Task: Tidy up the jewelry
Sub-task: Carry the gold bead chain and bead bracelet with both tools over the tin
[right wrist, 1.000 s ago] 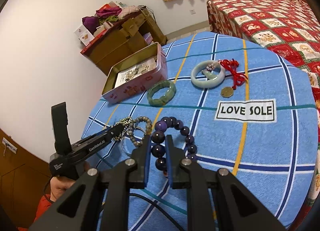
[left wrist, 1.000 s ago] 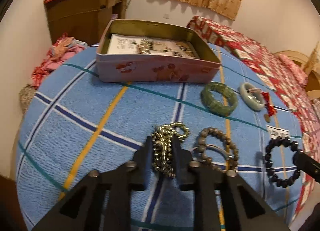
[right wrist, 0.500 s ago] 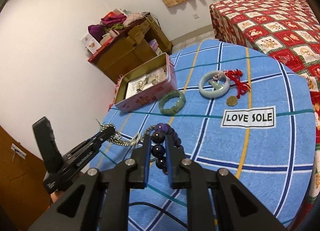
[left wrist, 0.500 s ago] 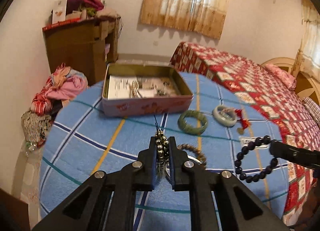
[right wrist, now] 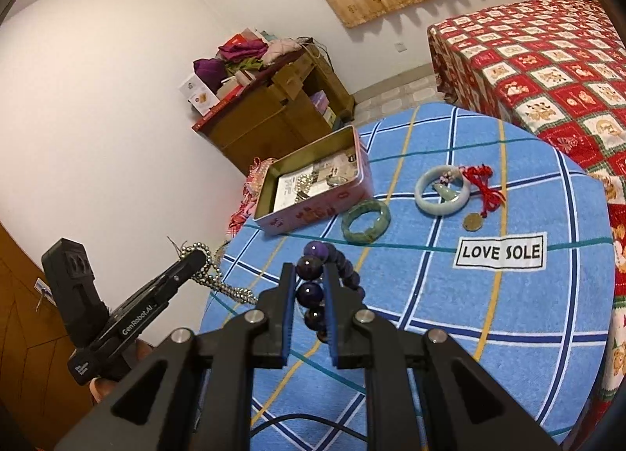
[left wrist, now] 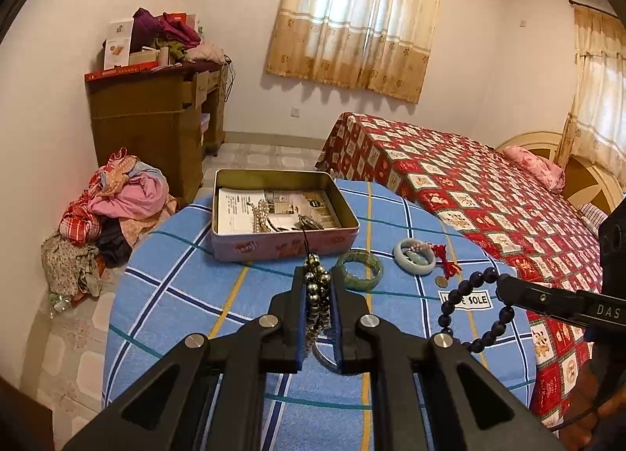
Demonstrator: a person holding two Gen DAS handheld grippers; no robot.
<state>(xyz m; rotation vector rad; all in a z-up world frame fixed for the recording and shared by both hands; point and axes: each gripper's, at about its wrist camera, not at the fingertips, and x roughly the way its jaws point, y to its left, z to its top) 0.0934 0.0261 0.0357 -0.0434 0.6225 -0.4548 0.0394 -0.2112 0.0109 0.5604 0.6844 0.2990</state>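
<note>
- A round table under a blue checked cloth [left wrist: 184, 306] fills the lower middle of both views; a white label reading "LOVE SOLE" [right wrist: 502, 251] is stitched on at right centre of the right wrist view.
- An open rectangular tin [left wrist: 281, 245] with pink printed walls stands at the far edge of the table, centre of the left wrist view; printed paper and a few shiny pieces lie inside it.
- Just in front of the tin lies a mottled green bangle [left wrist: 360, 269], and beside that a smooth pale bangle [left wrist: 414, 261] with a knotted red cord [left wrist: 446, 261] and a coin.
- The left gripper [left wrist: 317, 286], bottom centre, is pressed together on a bunched string of small metallic beads [left wrist: 315, 282], lifted off the cloth.
- The right gripper [right wrist: 309, 286] pinches a bracelet of big glossy purple beads [right wrist: 313, 255], which hangs as a loop in the air at right of the left wrist view.
- Behind the table stand a brown cabinet [left wrist: 156, 126] piled with clothes and a bed with a red patterned cover [left wrist: 469, 193].
</note>
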